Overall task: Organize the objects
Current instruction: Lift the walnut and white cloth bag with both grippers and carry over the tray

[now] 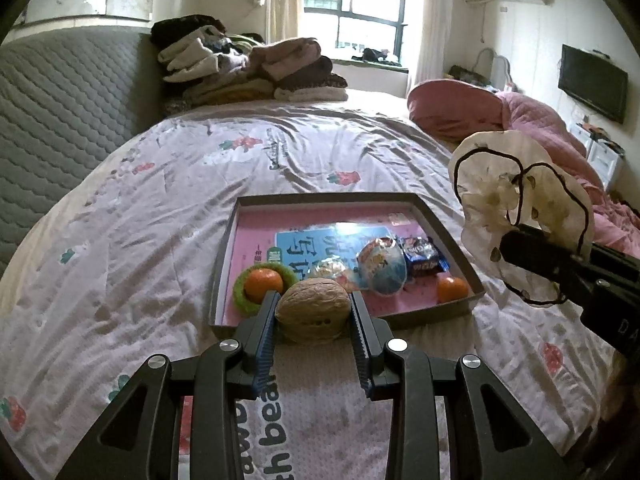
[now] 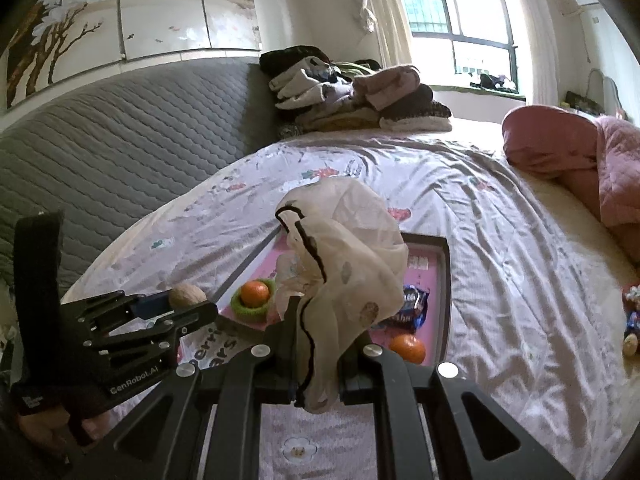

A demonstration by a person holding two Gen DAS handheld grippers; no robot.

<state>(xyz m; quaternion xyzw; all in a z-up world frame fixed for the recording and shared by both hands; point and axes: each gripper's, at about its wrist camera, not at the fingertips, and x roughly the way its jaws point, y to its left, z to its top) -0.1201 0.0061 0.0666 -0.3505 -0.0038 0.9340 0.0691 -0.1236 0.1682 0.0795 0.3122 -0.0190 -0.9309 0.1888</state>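
My left gripper (image 1: pixel 314 312) is shut on a walnut (image 1: pixel 313 307) and holds it just before the near edge of a shallow grey tray (image 1: pixel 452 224) with a pink floor. The tray holds a tangerine in a green ring (image 1: pixel 262 283), a second tangerine (image 1: pixel 452 289), a white-blue packet (image 1: pixel 382 266) and a dark blue snack packet (image 1: pixel 422 258). My right gripper (image 2: pixel 318 364) is shut on a crumpled white cloth bag with a black cord (image 2: pixel 344 264), held up above the tray's near right side. The left gripper with the walnut (image 2: pixel 185 295) also shows in the right wrist view.
The tray lies on a bed with a strawberry-print sheet (image 1: pixel 168 216). Folded clothes (image 1: pixel 248 68) are piled at the head. A pink quilt (image 1: pixel 500 108) lies at the right. A grey padded headboard (image 1: pixel 60 112) is at left. Small loose items (image 2: pixel 632 320) lie at the right.
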